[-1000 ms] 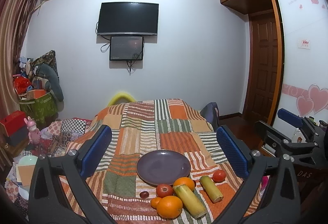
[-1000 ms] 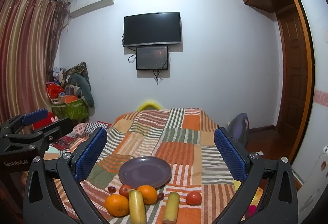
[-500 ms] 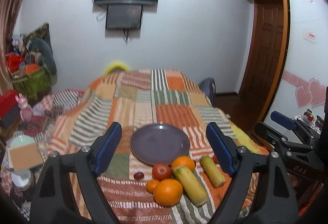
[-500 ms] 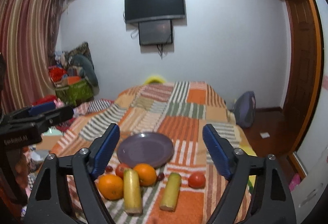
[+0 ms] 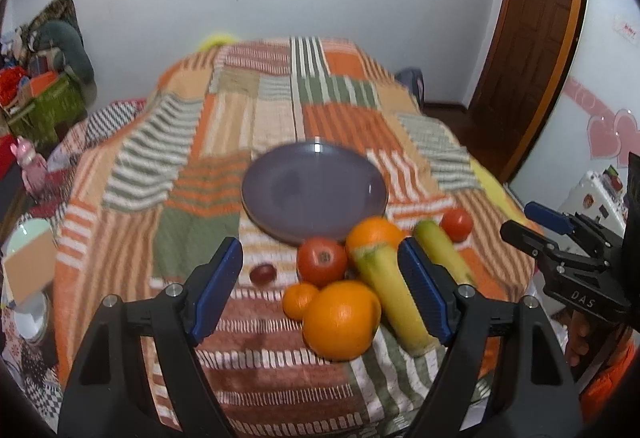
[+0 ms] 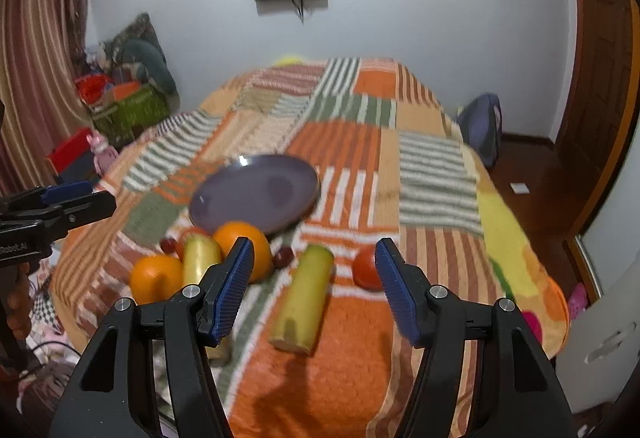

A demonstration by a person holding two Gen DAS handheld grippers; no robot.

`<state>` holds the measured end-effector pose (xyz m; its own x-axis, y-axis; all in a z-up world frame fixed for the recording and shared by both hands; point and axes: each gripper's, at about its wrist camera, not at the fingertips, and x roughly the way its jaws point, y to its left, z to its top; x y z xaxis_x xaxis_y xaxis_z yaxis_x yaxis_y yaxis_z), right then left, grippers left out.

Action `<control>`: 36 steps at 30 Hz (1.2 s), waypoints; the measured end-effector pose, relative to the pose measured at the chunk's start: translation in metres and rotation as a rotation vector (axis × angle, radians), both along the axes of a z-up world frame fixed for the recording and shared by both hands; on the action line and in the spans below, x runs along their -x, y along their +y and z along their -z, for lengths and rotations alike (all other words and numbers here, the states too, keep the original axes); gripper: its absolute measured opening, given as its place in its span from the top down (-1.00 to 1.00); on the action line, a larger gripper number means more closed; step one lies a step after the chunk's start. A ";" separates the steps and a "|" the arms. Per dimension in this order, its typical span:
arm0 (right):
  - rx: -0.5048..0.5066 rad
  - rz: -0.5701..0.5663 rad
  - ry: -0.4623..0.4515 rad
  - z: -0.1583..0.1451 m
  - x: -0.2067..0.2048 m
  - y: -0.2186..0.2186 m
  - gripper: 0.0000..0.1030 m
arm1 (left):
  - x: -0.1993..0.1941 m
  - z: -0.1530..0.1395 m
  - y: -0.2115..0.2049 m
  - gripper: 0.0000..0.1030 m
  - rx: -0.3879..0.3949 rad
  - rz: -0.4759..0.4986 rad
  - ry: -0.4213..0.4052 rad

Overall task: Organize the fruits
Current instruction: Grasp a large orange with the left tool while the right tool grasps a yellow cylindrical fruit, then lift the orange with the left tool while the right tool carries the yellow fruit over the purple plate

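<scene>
An empty purple plate [image 5: 314, 187] [image 6: 256, 193] lies on a striped patchwork cloth. In front of it lie a large orange [image 5: 340, 320], a small orange [image 5: 299, 300], a tomato [image 5: 322, 261], a second large orange [image 5: 374, 234], two yellow-green cane pieces [image 5: 394, 294] [image 6: 302, 298], a second tomato [image 5: 457, 224] [image 6: 366, 270] and dark grapes [image 5: 263, 273]. My left gripper [image 5: 320, 290] is open and empty above the large orange. My right gripper [image 6: 314, 282] is open and empty above the right cane piece.
The cloth-covered table [image 5: 280, 97] drops off at its near and side edges. Boxes and clutter [image 5: 36, 93] stand at the left wall. A wooden door [image 5: 532, 17] is at the right. A bowl [image 5: 28, 250] sits low on the left.
Both grippers have tilted down and moved closer to the fruits. The fruits and plate now fill more of each view. Nothing was gripped.
</scene>
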<state>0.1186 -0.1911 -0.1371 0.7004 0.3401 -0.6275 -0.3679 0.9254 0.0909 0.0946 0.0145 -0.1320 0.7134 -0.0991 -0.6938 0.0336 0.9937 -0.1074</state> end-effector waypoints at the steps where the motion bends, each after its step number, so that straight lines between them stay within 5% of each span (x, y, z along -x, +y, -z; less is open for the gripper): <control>1: 0.003 -0.001 0.016 0.002 -0.001 0.000 -0.16 | -0.002 0.005 -0.001 -0.56 0.001 0.003 0.020; 12: 0.007 -0.030 0.134 0.032 -0.019 0.007 -0.15 | -0.011 0.049 -0.008 -0.56 0.029 0.037 0.151; 24: 0.016 -0.075 0.235 0.058 -0.039 0.020 0.08 | -0.018 0.072 -0.009 -0.56 0.063 0.049 0.211; 29: 0.021 -0.095 0.260 0.066 -0.044 0.028 0.14 | -0.020 0.076 -0.004 -0.24 0.118 0.062 0.225; 36: 0.026 -0.101 0.251 0.066 -0.043 0.028 0.20 | -0.019 0.075 -0.008 -0.22 0.102 0.074 0.222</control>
